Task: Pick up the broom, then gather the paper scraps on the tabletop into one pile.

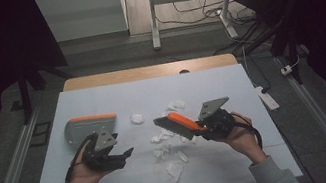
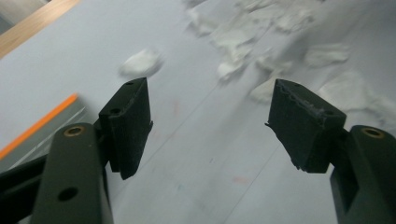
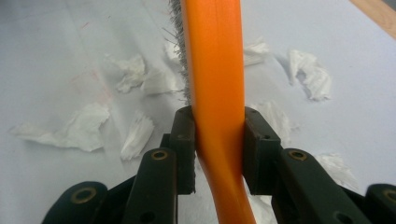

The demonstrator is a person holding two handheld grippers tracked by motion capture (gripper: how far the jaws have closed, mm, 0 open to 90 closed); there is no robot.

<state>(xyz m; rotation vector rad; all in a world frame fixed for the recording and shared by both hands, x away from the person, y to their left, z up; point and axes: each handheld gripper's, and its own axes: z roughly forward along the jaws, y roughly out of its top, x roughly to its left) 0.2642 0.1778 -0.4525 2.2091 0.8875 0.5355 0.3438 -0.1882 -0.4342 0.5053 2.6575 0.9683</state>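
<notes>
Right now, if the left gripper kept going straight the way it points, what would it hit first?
Probably the white sheet, then the scattered paper scraps ahead. The left gripper is open with nothing between its fingers and tilts down toward the sheet; depth is hard to judge.

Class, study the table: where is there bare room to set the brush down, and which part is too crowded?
Bare patches: the white sheet's far strip beyond the dustpan, its right side beyond the right claw, and the near left corner. Crowded: the middle, strewn with paper scraps, under the brush.
</notes>
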